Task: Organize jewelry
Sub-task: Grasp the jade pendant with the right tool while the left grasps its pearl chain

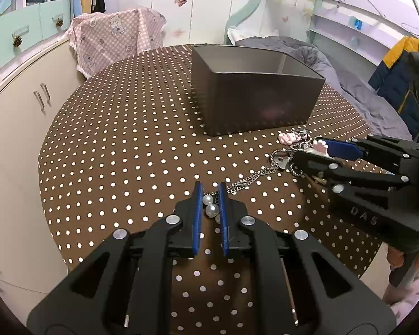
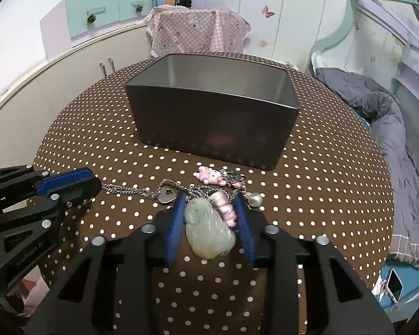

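Note:
A grey metal box [image 1: 254, 95] stands open on the brown polka-dot table [image 1: 120, 145]; it shows in the right wrist view too [image 2: 212, 122]. My left gripper [image 1: 210, 192] sits low over the table, its jaws narrowly apart around a pearl piece [image 1: 211, 205] joined to a silver chain [image 1: 248, 180]. My right gripper [image 2: 211, 203] is open around a pale green jade pendant [image 2: 208, 229] and pink beads [image 2: 227, 210], amid a tangle with a heart charm [image 2: 167, 194], a pink figure charm [image 2: 209, 176] and a pearl [image 2: 255, 199].
A pink checked cloth [image 1: 111, 39] drapes a chair behind the table. White cabinets [image 1: 22, 106] curve along the left. A bed with grey bedding [image 2: 391, 128] lies to the right. A phone [image 2: 395, 284] lies beside the table at lower right.

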Demonstrator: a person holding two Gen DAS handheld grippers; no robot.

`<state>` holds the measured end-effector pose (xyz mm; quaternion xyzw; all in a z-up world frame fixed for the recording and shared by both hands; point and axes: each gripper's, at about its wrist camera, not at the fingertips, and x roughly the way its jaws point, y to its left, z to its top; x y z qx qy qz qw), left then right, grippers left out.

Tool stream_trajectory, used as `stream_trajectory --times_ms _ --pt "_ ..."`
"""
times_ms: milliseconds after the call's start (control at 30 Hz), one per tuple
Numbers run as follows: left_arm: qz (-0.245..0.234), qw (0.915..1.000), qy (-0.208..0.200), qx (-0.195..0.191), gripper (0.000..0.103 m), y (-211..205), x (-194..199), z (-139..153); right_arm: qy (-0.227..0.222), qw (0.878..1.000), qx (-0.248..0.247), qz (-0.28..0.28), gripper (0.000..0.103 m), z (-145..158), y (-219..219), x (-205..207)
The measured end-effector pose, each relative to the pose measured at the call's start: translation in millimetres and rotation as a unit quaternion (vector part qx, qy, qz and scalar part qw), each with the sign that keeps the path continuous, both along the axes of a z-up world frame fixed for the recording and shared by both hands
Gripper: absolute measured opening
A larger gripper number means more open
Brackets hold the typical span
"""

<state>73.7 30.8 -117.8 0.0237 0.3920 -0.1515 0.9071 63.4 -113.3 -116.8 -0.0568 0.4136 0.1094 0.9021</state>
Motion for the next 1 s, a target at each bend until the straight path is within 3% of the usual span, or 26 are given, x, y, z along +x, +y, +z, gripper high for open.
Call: stream_trajectory --times_ms 167,233,300,500,567,700,1000 --pt "0.001 1.0000 0.000 0.001 0.011 0.2 1.5 0.3 0.003 1.000 0.008 0.004 0.027 4.1 -5.2 -1.3" --pt "0.000 1.0000 0.000 0.001 0.011 0.4 1.4 0.2 0.007 1.000 0.020 0.000 0.042 5.8 -8.8 -1.3" --pt "0.000 1.0000 0.000 0.002 0.011 0.6 3.4 0.6 -0.001 1.000 0.021 0.003 0.050 8.9 -10.4 -6.5" --pt "-0.001 1.0000 -0.003 0.007 0.011 -1.0 3.1 0.4 0.002 1.000 -0.015 0.015 0.051 1.5 -5.4 -19.8" --pt "-0.002 1.0000 -0.004 0.007 0.011 -1.2 3.7 0.6 0.000 1.000 -0.022 0.018 0.048 -3.8 -4.2 -24.1" --pt "-0.002 1.0000 -0.004 0.008 0.011 -0.6 3.7 0.2 0.003 1.000 -0.006 0.020 0.026 -2.2 -8.5 -24.0" --pt "-0.002 1.0000 -0.006 0.007 0.011 -1.4 1.1 -0.5 0.005 1.000 0.015 0.005 0.026 3.4 -15.6 -19.3"
